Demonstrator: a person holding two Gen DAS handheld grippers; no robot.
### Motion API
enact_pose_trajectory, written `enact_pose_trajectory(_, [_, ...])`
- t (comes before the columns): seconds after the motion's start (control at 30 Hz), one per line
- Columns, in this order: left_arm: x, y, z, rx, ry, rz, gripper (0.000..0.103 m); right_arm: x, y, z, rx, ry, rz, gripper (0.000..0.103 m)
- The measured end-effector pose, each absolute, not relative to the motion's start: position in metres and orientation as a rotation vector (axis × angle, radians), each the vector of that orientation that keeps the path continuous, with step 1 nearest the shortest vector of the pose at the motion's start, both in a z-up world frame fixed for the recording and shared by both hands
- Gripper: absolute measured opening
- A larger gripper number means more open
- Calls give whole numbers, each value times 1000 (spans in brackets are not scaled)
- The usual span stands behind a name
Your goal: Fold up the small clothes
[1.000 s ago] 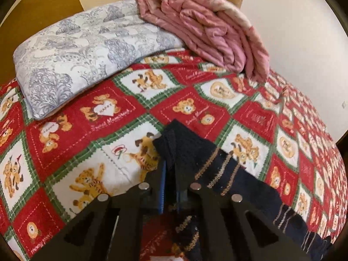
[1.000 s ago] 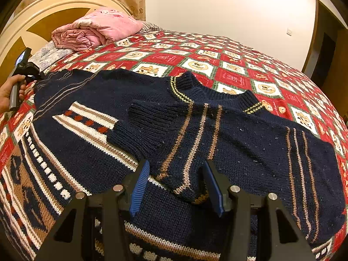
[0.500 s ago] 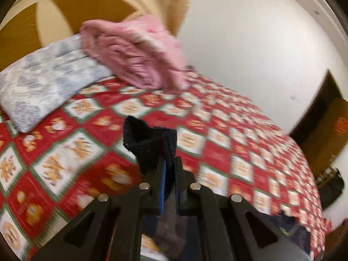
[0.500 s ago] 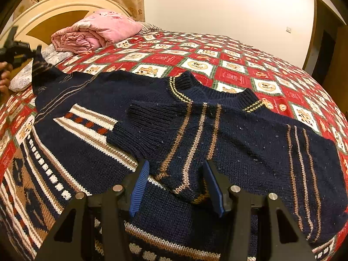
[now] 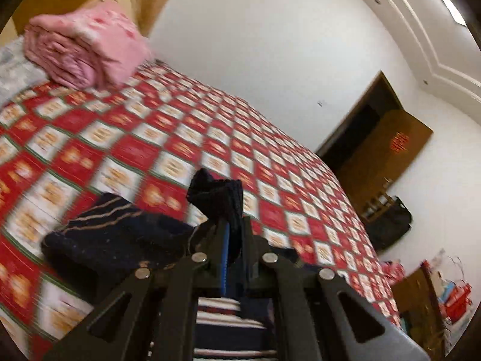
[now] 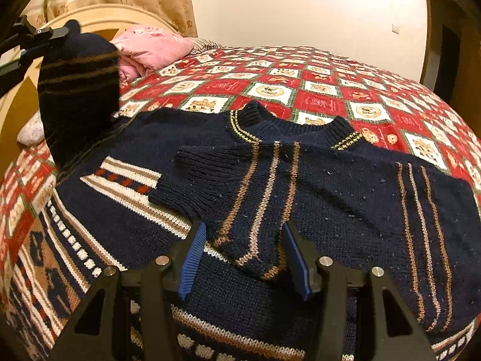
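Observation:
A navy knitted sweater [image 6: 345, 186] with tan stripes lies flat on the bed, its right sleeve [image 6: 240, 198] folded across the chest. My left gripper [image 5: 233, 234] is shut on the cuff of the left sleeve [image 5: 219, 195] and holds it lifted above the bed; in the right wrist view the sleeve [image 6: 78, 90] hangs from that gripper [image 6: 60, 31] at upper left. My right gripper [image 6: 245, 255] is open, its blue pads either side of the folded sleeve's lower edge, low over the sweater.
The red patchwork bedspread [image 6: 315, 84] covers the bed. A folded pink quilt [image 5: 87, 51] and a grey patterned pillow [image 5: 15, 75] lie by the headboard. A doorway [image 5: 369, 150] and clutter stand beyond the bed's far side.
My left gripper has raised the left sleeve off the bed and swung it up and toward the sweater's body. The right gripper has stayed still and open.

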State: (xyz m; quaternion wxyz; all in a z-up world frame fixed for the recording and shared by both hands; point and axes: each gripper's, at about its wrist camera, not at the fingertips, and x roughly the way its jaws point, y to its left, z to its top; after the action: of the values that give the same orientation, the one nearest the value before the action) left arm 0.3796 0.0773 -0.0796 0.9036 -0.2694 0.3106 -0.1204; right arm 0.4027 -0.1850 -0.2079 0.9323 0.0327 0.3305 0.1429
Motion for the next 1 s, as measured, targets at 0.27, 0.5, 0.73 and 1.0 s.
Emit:
enact_pose_trajectory(0.27, [391,-13,-131,-472,748,-294,7,405,-217,-210,277,665,328,62])
enact_pose_trajectory(0.5, [380,-47,-133,-364,772,-359,13,406,-242,-214,438,639,325,62])
enact_pose_trajectory(0.73, [339,-45,-100,-212,622,-384,62,409,-264,-222,617,633,377,62])
enact_pose_trajectory(1.0, [329,40,-131,-25,598,49,65,397,-258,-212,663,617,498,62])
